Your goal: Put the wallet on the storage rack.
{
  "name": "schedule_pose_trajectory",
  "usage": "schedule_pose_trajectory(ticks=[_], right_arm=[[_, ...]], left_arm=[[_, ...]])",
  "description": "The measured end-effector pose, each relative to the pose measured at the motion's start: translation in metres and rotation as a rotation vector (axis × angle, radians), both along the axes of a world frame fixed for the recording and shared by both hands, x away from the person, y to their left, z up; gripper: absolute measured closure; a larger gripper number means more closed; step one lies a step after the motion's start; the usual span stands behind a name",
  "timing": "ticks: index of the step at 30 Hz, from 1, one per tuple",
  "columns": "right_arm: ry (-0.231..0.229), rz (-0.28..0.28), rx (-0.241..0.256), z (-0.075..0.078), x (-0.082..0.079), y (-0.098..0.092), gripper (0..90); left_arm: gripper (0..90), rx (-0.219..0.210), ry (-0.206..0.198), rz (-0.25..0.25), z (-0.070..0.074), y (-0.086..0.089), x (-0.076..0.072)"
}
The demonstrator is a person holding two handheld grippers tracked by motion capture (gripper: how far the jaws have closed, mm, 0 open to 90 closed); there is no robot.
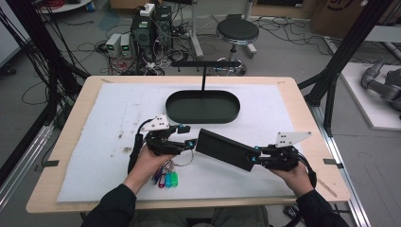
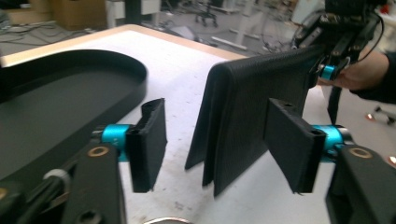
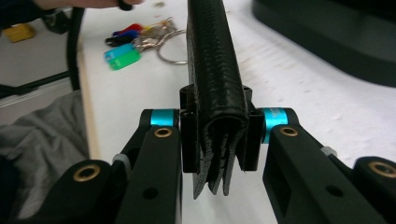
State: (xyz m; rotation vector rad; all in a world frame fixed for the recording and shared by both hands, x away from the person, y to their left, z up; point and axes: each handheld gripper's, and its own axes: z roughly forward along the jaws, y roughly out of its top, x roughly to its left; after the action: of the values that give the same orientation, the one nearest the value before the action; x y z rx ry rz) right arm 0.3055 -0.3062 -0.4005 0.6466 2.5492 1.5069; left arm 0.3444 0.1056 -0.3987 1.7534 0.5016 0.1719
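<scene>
Grey concrete-looking floor (image 1: 293,52) all around, with black cables (image 1: 61,52) sprawled pretty much everywhere. Behind the pale wood counter (image 1: 302,101) there's a round black stool (image 1: 237,32) on a chrome stem, plus a pile of boxy electronics (image 1: 142,33), power supplies I think, it's too blurry to tell. Black frame posts (image 1: 352,45) slant up on the right, and cardboard boxes (image 1: 331,14) sit at the back. Lighting is flat and dim.

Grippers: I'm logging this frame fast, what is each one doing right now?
Left gripper: open, jaws spread either side of the black wallet's free end, not touching it.
Right gripper: shut on the black wallet, held edge-up above the table.
</scene>
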Motion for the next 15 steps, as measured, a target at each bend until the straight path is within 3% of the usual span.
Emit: schedule_pose_trajectory(ticks=[10, 15], right_arm=[[-0.056, -0.086, -0.002, 0.018, 0.015, -0.003, 76.0], [-0.09, -0.114, -0.003, 0.031, 0.031, 0.002, 76.0]], left_arm=[[28.3, 0.024, -0.044, 0.073, 0.013, 0.032, -0.017], [25.9, 0.023, -0.047, 0.117, 0.013, 0.048, -0.03]])
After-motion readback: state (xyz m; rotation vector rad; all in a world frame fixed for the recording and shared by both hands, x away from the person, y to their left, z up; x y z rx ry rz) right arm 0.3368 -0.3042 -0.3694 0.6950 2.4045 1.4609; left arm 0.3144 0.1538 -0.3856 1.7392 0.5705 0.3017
